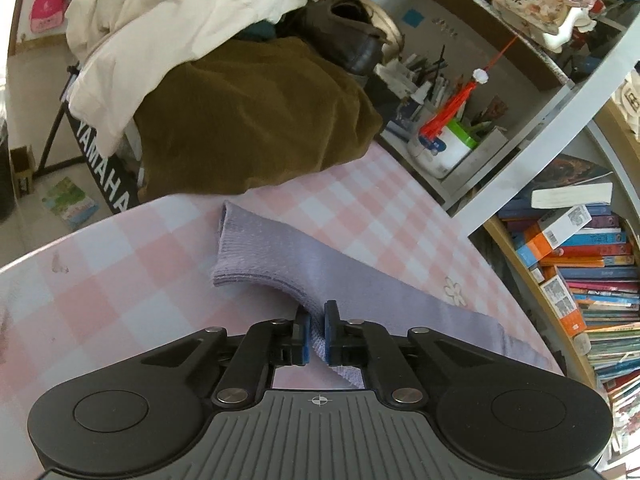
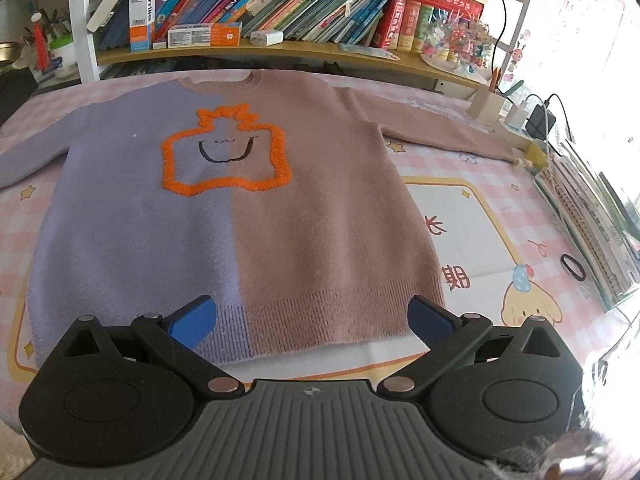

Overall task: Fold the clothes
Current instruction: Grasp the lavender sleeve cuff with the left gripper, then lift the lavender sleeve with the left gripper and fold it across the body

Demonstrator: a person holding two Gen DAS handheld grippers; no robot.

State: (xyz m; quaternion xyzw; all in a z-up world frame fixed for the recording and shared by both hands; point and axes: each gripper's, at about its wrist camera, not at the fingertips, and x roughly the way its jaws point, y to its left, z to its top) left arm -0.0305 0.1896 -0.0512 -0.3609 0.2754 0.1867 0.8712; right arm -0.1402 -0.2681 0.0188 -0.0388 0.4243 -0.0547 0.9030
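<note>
On the pink checked tablecloth [image 2: 532, 216] we see the sweater [image 2: 224, 216] spread flat, front up, its lilac half on the left and its dusty-pink half on the right, an orange outlined smiling face on the chest. Our left gripper [image 1: 317, 332] is clamped on the lilac sleeve [image 1: 264, 252], the blue pads pinching a fold of the knit. Our right gripper [image 2: 312, 320] hangs over the ribbed hem, its jaws spread wide with nothing between them.
</note>
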